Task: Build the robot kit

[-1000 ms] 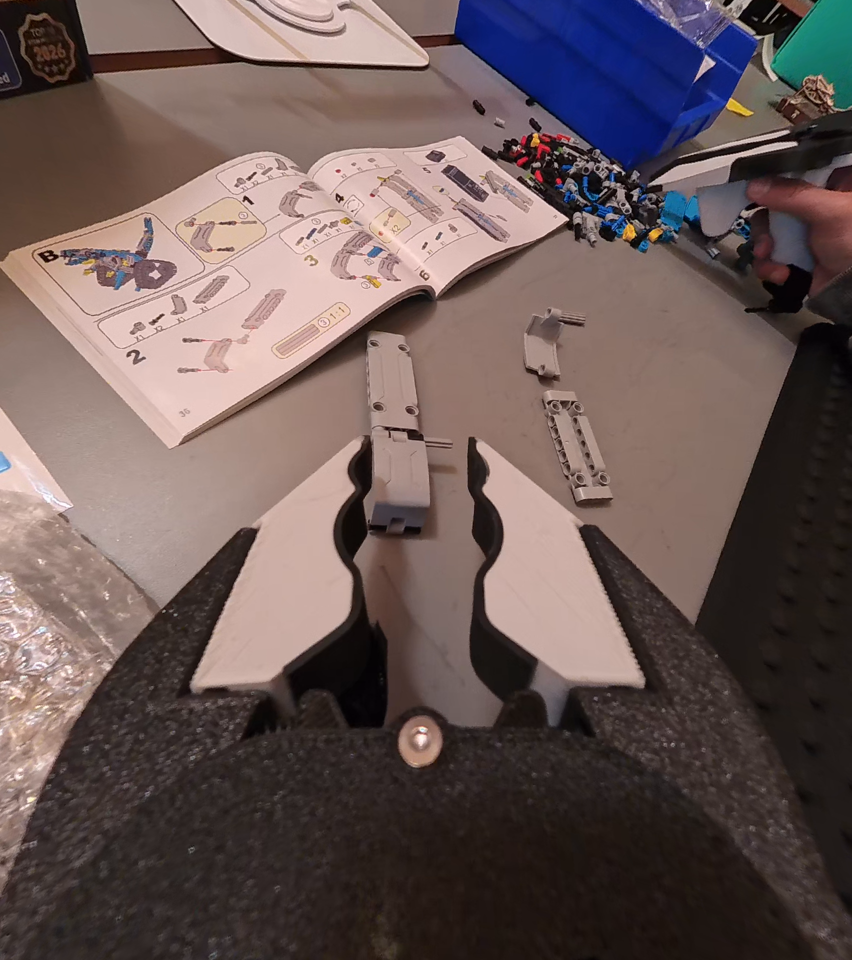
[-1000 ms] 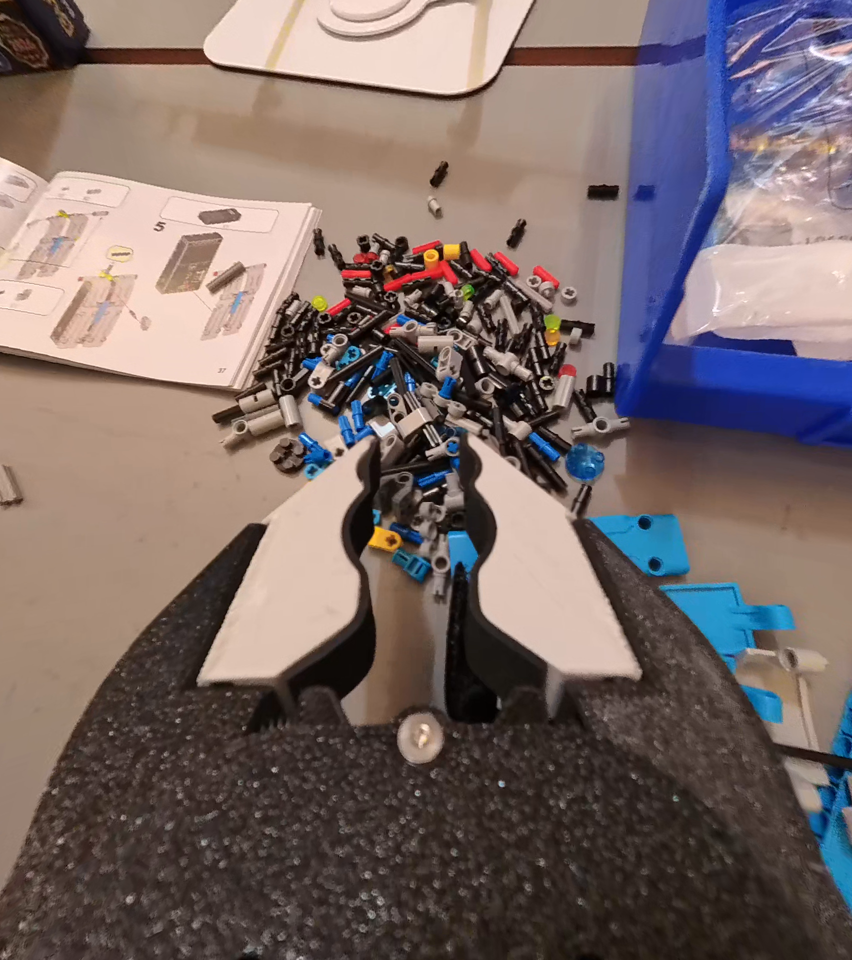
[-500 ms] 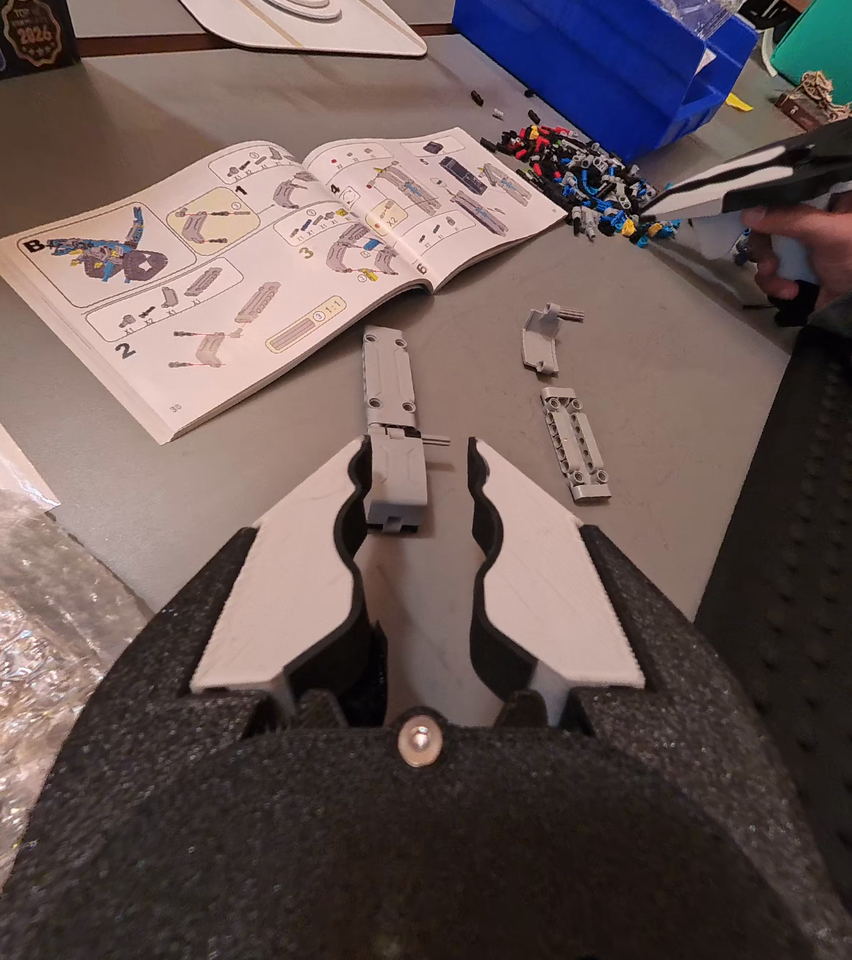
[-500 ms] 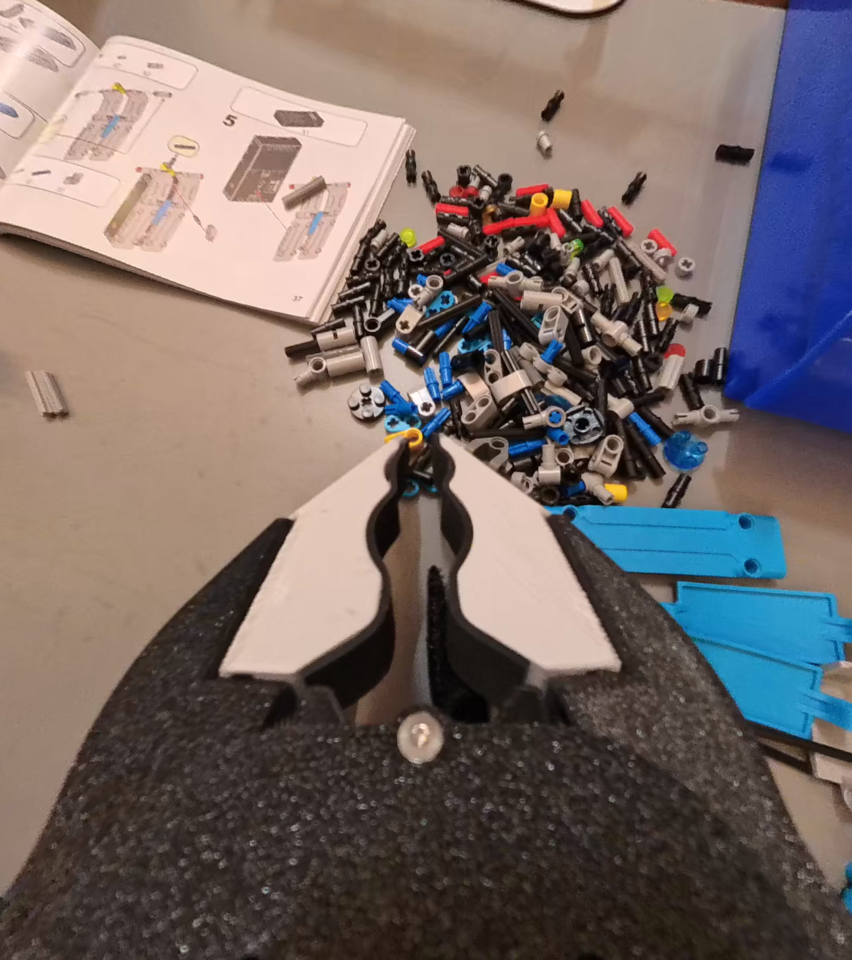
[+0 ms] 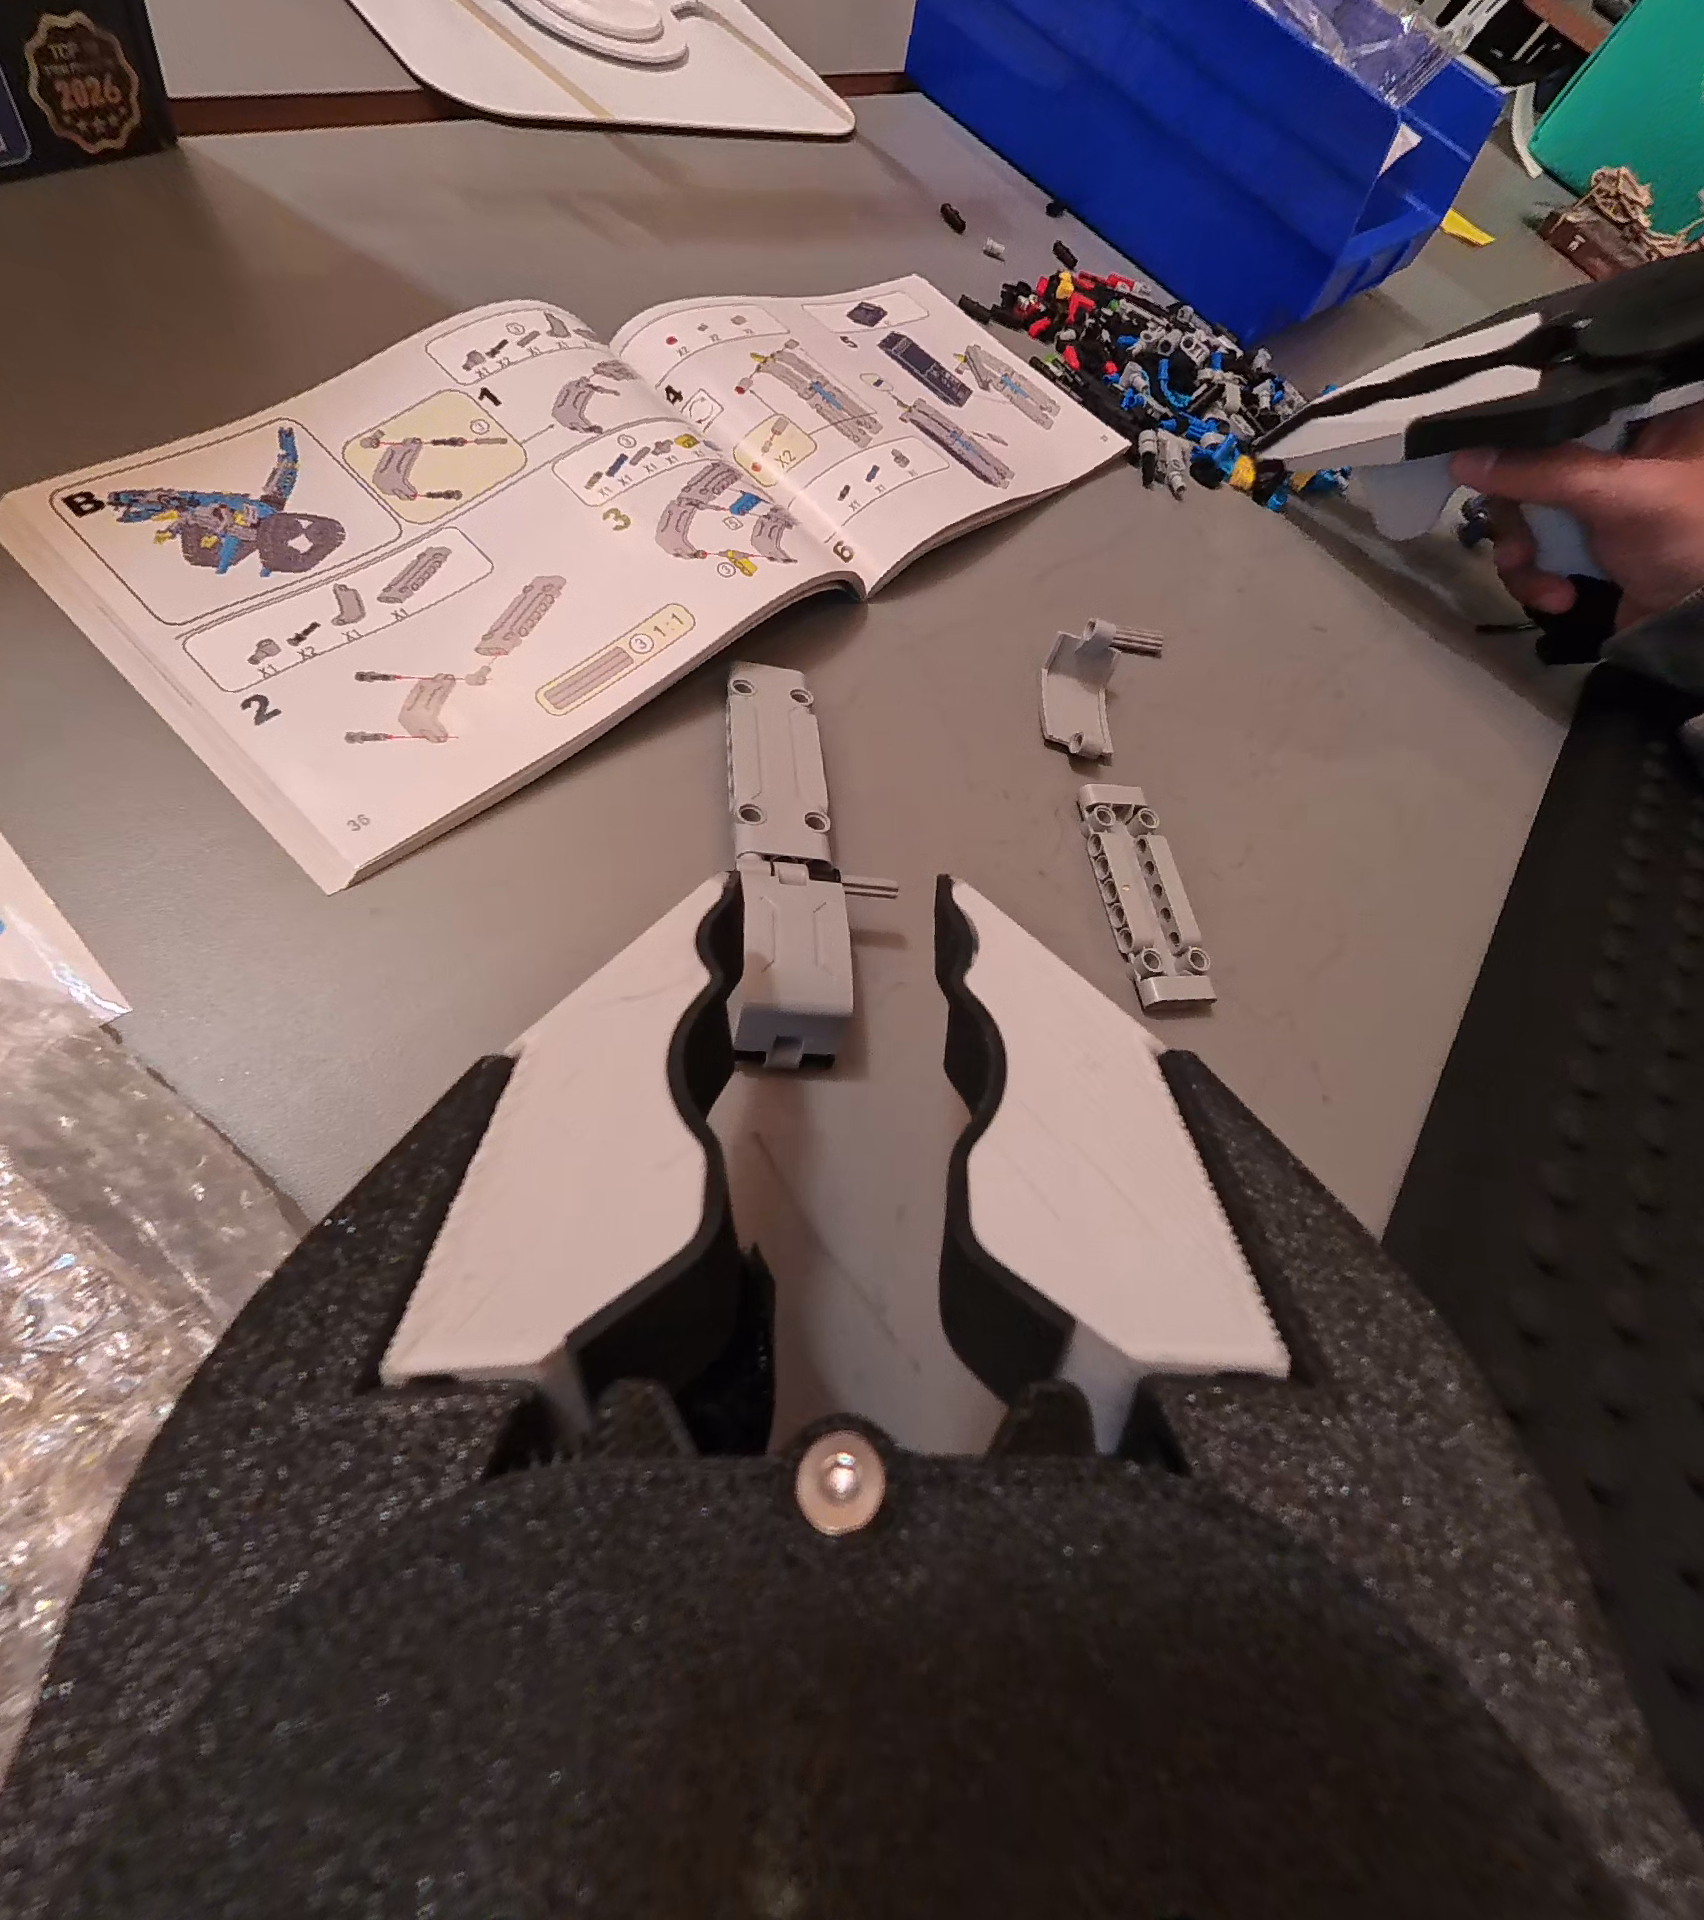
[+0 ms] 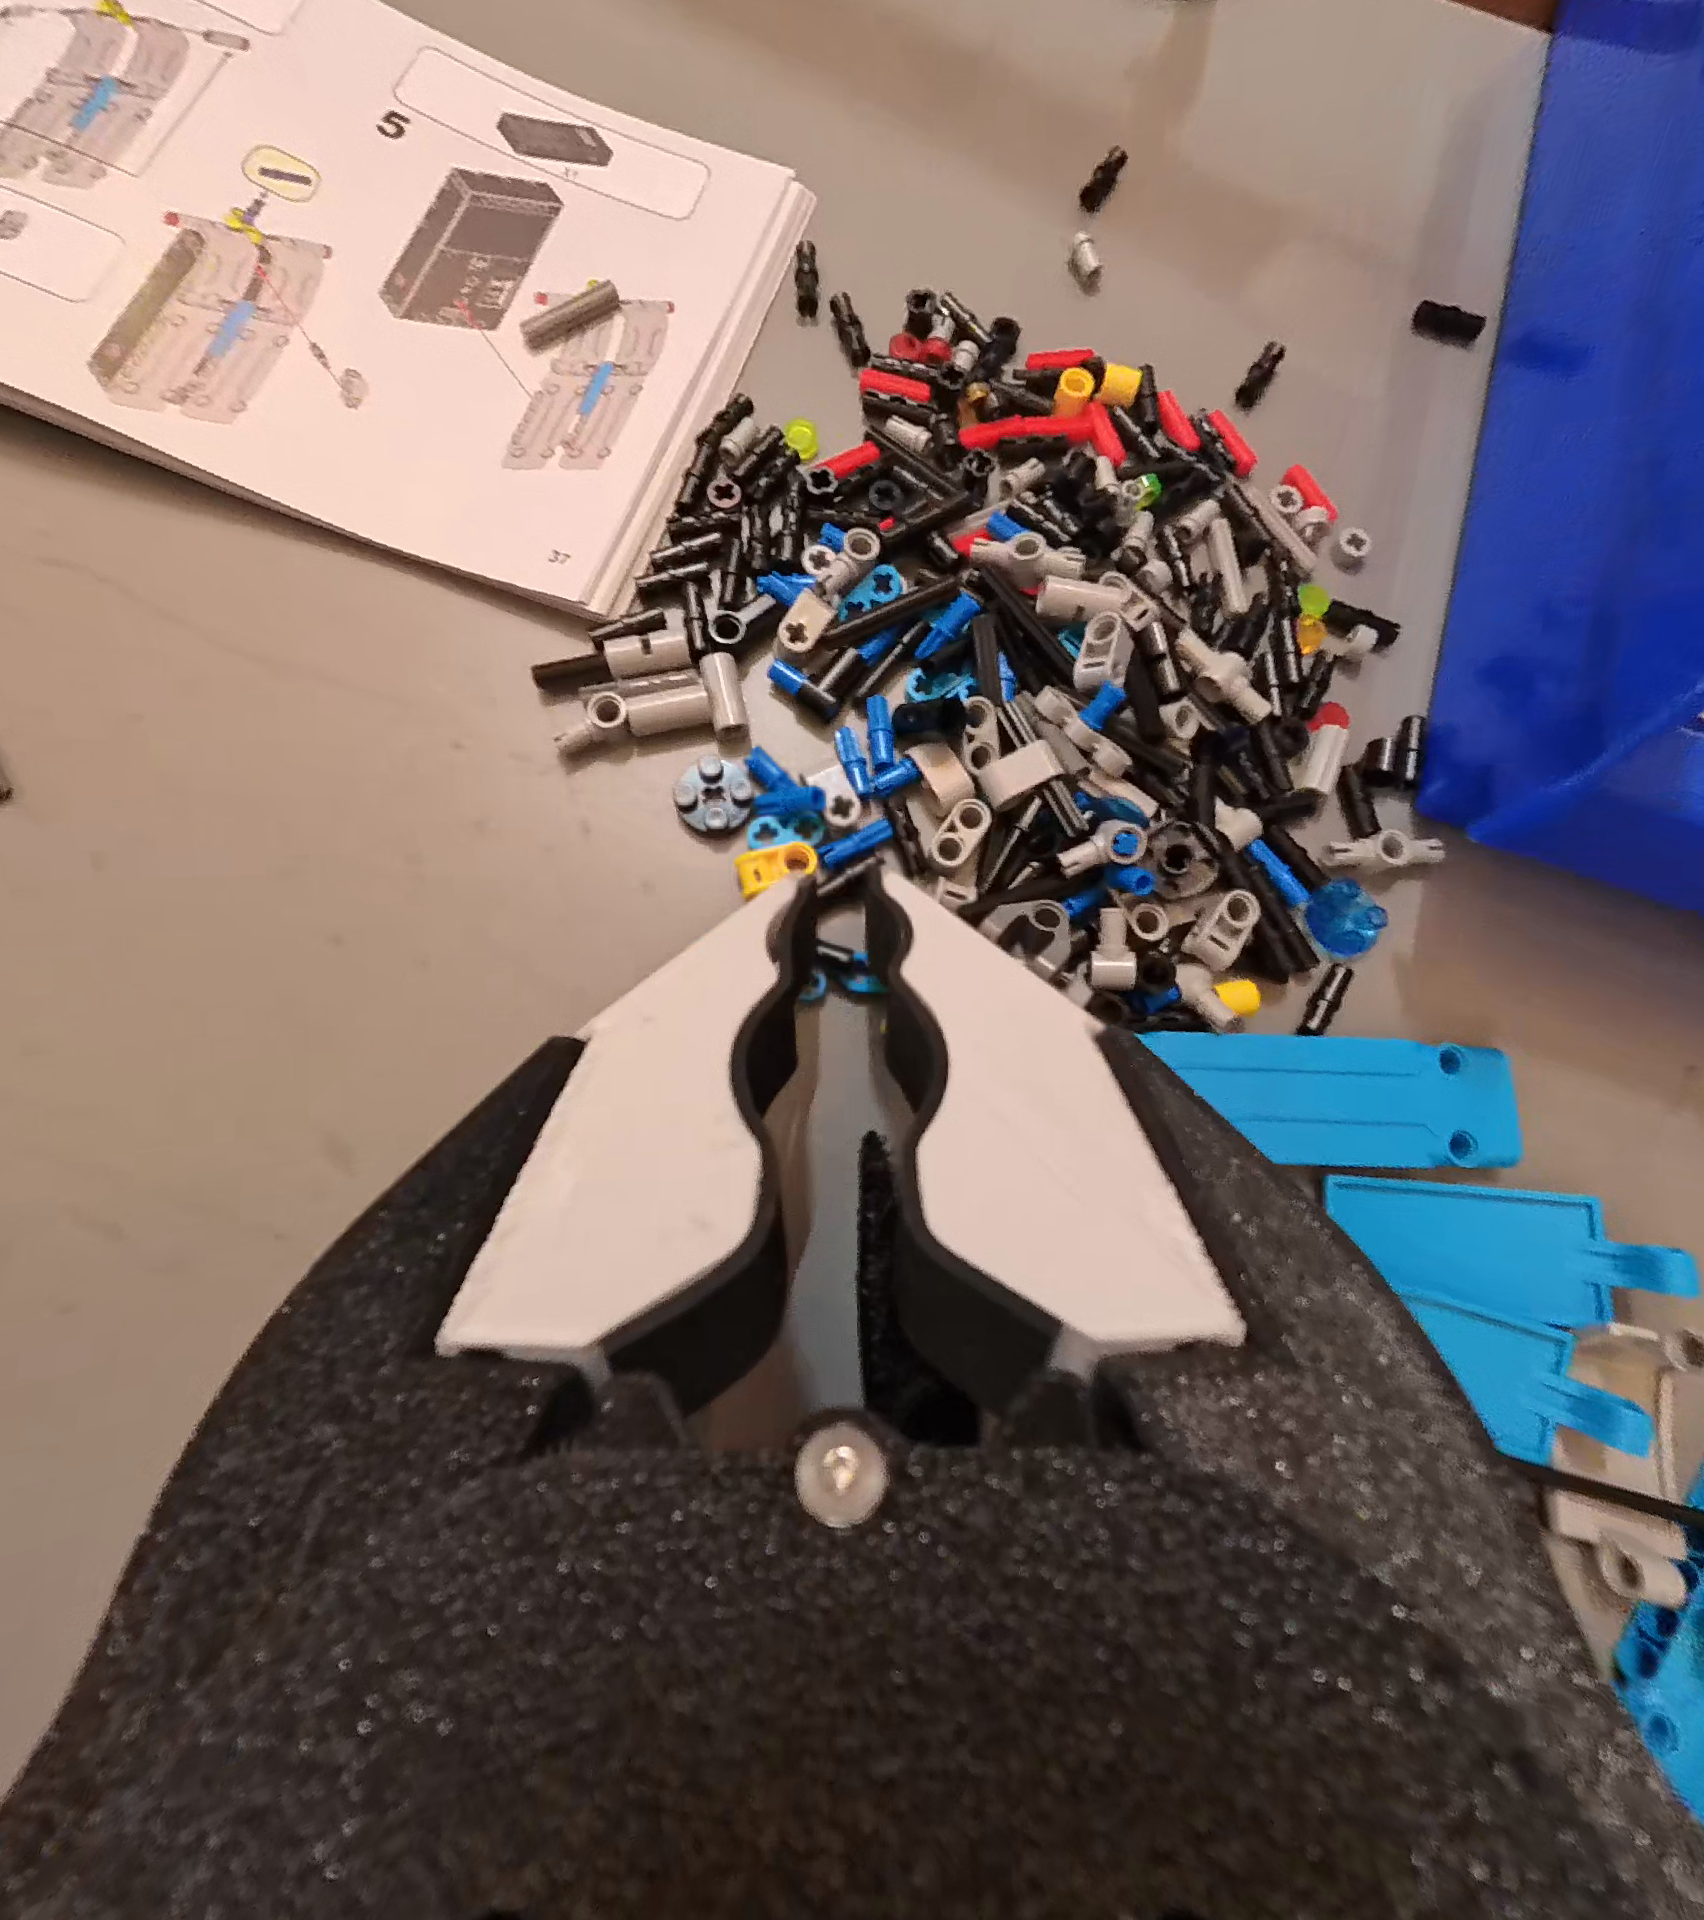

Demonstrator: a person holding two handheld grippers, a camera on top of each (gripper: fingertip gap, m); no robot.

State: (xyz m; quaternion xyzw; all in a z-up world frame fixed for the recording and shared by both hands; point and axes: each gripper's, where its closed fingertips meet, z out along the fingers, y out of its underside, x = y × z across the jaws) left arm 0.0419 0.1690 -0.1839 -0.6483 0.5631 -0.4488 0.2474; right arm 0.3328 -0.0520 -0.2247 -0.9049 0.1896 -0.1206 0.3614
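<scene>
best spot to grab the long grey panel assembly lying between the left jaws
Grip the wider grey block end of the long grey panel assembly across its flat long sides, coming from straight above. It lies flat, lengthwise in the open left gripper, touching its left jaw; avoid the thin side pin.

Your left tool (image 5: pixel 832 883) is spread wide, its two white fingers (image 5: pixel 609 1081) pointing forward and down at a shallow slant, tips well apart. Your right tool (image 6: pixel 840 883) is drawn nearly together, only a narrow slit showing between the tips of its fingers (image 6: pixel 1004 1060), and it tips steeply downward; whether anything is pinched at the very tips cannot be told. Seen from the left wrist view, your right hand (image 5: pixel 1648 520) wraps the pistol-style handle behind that tool, the sleeved wrist trailing back and to the right of it.
</scene>
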